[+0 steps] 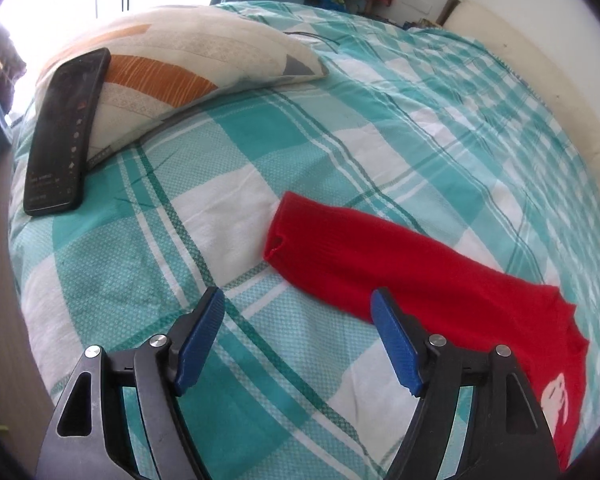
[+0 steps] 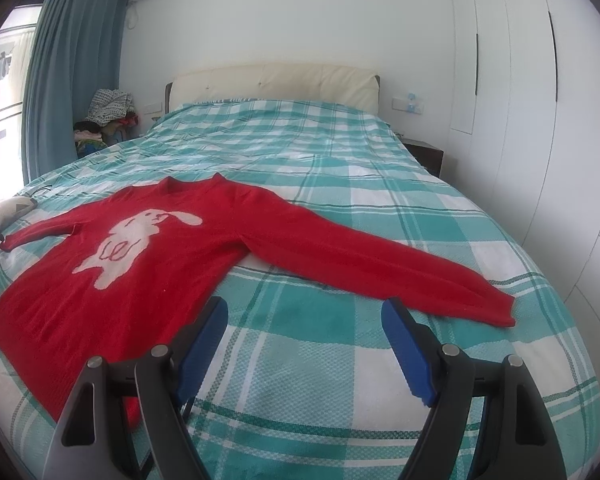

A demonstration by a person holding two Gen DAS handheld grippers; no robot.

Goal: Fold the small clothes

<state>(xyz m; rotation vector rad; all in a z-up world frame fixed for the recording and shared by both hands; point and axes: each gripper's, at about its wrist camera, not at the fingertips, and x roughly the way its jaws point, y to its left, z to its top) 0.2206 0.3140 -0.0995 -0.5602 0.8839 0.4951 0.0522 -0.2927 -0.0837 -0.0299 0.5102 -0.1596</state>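
A red sweater with a white rabbit on its front lies flat on the teal checked bedspread, both sleeves spread out. In the left wrist view one red sleeve runs across the bed, its cuff pointing left. My left gripper hovers over the bed just short of that sleeve, jaws wide apart with nothing between them. My right gripper stands open above the bedspread between the sweater's hem and the other sleeve, holding nothing.
A black phone leans against a patterned pillow at the bed's left edge. A padded headboard stands at the far end, a pile of clothes beside it, and white wardrobes on the right.
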